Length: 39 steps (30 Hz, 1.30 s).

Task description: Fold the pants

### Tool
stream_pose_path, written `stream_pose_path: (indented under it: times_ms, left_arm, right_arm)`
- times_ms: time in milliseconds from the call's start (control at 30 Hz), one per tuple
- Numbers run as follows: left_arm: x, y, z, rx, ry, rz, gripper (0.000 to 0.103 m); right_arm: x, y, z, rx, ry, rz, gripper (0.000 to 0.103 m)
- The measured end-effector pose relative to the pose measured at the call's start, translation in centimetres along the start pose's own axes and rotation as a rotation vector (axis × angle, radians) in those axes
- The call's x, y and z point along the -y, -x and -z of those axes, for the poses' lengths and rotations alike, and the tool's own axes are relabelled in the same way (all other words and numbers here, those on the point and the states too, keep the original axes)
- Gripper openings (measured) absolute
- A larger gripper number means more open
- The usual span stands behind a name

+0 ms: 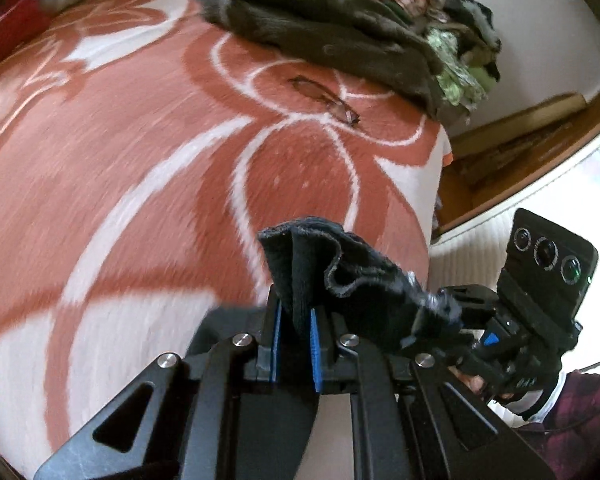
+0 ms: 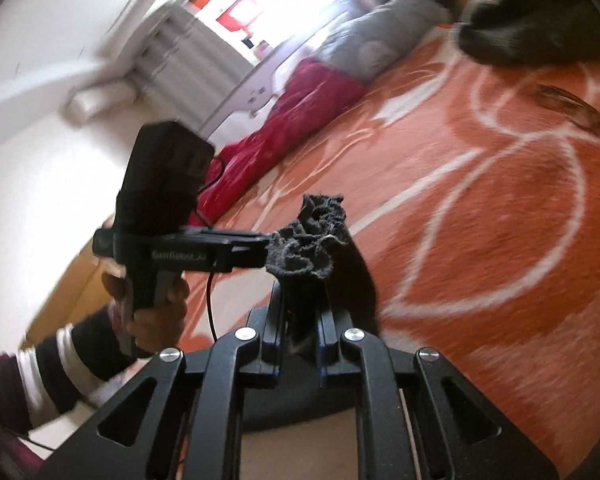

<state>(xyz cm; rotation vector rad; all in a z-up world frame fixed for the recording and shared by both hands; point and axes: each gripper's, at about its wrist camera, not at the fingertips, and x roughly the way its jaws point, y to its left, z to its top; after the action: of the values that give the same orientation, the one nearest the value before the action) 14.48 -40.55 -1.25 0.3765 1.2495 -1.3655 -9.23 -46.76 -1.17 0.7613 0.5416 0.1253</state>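
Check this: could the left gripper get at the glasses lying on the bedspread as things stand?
Probably not yet. The path over the bedspread to the glasses looks free, but the left gripper is shut on the dark pants.

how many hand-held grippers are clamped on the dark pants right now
2. The left hand-held gripper pinches a bunched edge of the dark fleecy pants between its blue pads; the right hand-held gripper grips the same bunch beside it.
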Motion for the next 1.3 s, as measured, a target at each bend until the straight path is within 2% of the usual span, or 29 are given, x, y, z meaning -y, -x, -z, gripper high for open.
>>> stream_pose_path:
  times_ms: [133,300,333,400,467,533,567,600,633,667,733,900,967,1067,1167,1233,1300]
  left_arm:
    - [-1.9,1.3,5.0,-0.004,0.096,-0.036,0.015]
    - [-6.7,0.4,12.2,-0.064,0.321,-0.110,0.016]
    - [-7.6,0.1,13.4,-0.080,0.373,-0.110,0.011]
    - [-9.0,0.8,15.2,-0.047,0.473,-0.077,0.010]
    - [-9.3,2.3,16.1,0.003,0.529,-0.069,0.012]
    - [-9.2,3.6,16.7,0.044,0.549,-0.083,0.027]
    - [-9.3,4.1,17.0,0.062,0.570,-0.076,0.031]
    - [-9.3,4.5,17.3,0.080,0.594,-0.062,0.040]
    - [-9.3,4.9,17.6,0.097,0.613,-0.049,0.047]
    - [-9.2,5.1,18.0,0.116,0.632,-0.038,0.050]
    - [-9.3,5.3,18.7,0.151,0.670,0.007,0.061]
    - [-8.4,4.2,18.6,0.213,0.750,0.136,0.065]
    - [-7.6,3.5,17.8,0.208,0.743,0.137,0.068]
    - [-6.6,2.2,16.3,0.178,0.728,0.101,0.069]
    - [-6.3,1.1,15.7,0.173,0.748,0.107,0.069]
    - [-6.3,0.5,15.6,0.171,0.769,0.109,0.069]
    - [-6.3,0.0,15.8,0.171,0.787,0.125,0.067]
  right_arm:
    - [-3.0,-2.3,2.5,-0.096,0.075,-0.019,0.014]
    - [-5.1,-6.9,7.0,-0.261,0.138,-0.004,0.017]
    - [-5.2,-7.9,7.8,-0.280,0.140,0.014,0.019]
    - [-5.3,-9.2,8.8,-0.312,0.134,0.048,0.020]
    - [-5.6,-9.3,8.9,-0.317,0.133,0.070,0.027]
    - [-6.2,-8.6,8.4,-0.318,0.134,0.059,0.056]
    - [-6.5,-8.0,8.1,-0.314,0.133,0.050,0.063]
    - [-6.8,-7.2,8.0,-0.303,0.137,0.049,0.070]
    - [-6.8,-6.5,7.9,-0.287,0.142,0.042,0.071]
    - [-6.9,-5.7,7.8,-0.276,0.136,0.027,0.071]
    - [-5.8,-4.0,7.4,-0.244,0.068,0.003,0.071]
    - [0.5,-2.6,7.2,-0.187,-0.263,0.005,0.071]
    - [2.2,-2.9,7.4,-0.171,-0.369,-0.031,0.071]
    - [3.6,-3.6,7.4,-0.148,-0.473,-0.078,0.071]
    - [3.9,-3.9,7.8,-0.145,-0.513,-0.110,0.070]
    - [4.0,-4.5,7.5,-0.163,-0.524,-0.088,0.064]
    - [4.0,-4.7,7.8,-0.182,-0.537,-0.085,0.063]
